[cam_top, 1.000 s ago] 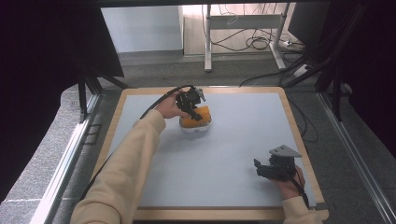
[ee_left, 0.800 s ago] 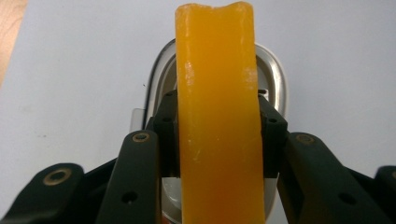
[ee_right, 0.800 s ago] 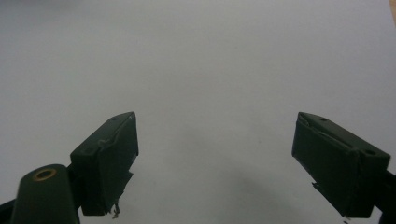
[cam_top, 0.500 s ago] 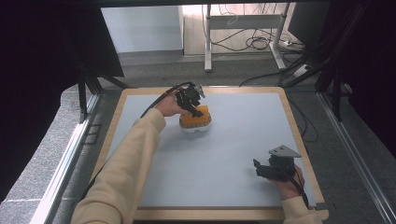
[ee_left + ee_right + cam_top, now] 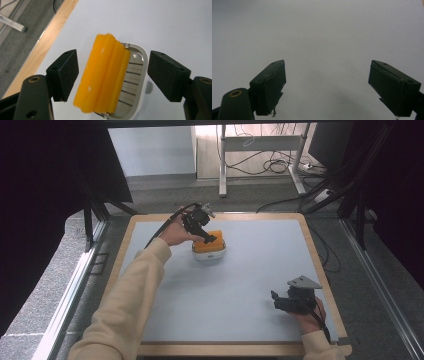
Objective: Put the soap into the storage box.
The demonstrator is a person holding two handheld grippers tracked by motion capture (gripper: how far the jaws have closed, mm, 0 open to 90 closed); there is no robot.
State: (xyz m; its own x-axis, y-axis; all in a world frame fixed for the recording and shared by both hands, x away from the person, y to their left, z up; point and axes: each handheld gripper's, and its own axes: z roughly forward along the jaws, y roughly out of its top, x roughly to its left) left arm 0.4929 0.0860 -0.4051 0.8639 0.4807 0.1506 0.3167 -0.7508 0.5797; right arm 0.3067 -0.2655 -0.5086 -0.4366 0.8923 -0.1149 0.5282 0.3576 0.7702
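The left tool (image 5: 112,75) had just lifted off the orange soap bar (image 5: 105,75), jaws spread wide, empty; placing in the soap dish (image 5: 136,82) looked done, withdrawal next.

- In the left gripper view the soap (image 5: 103,75) covers the near half of the dish (image 5: 136,75), whose bottom corner is cut off by the lower edge.
- There the bodies of the left gripper (image 5: 112,75) run out of frame below.
- In the high view that gripper's tips (image 5: 212,239) hide part of the soap's top.
- The right gripper (image 5: 327,87) is cropped at the bottom corners.
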